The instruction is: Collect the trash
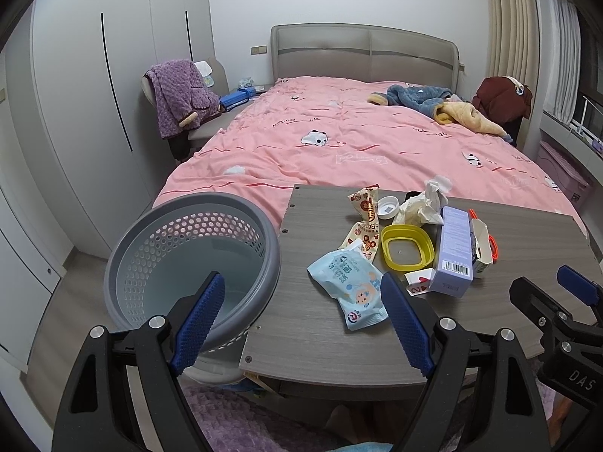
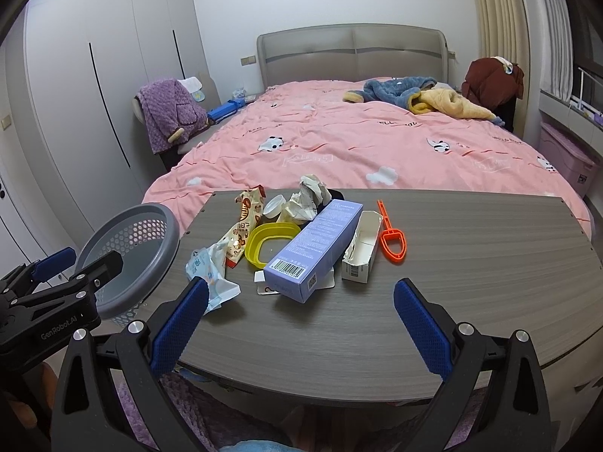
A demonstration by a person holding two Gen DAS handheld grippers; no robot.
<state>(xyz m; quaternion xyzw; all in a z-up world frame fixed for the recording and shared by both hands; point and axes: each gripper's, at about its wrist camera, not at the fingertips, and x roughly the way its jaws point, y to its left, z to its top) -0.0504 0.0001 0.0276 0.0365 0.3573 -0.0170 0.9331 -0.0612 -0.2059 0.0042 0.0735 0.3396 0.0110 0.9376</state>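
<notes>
Left gripper jaws wide apart, empty, over near table edge beside grey basket. Right gripper likewise apart, empty (body marked "DAS"; left's reads "GenRobot.AI"). Trash clustered mid-table — blue wipes pack, snack wrapper, yellow lid, purple box with barcode, torn white carton, crumpled tissue, orange scoop.

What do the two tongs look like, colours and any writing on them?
Both look alike. The left tongs and the right tongs have black plastic frames with triangular cut-outs, silver round bolts at the joints, and blue textured pads inside each finger. Seen from the other camera, the left body reads "GenRobot.AI" in pale letters and the right one shows "DAS". No cables or sleeves are visible.
</notes>
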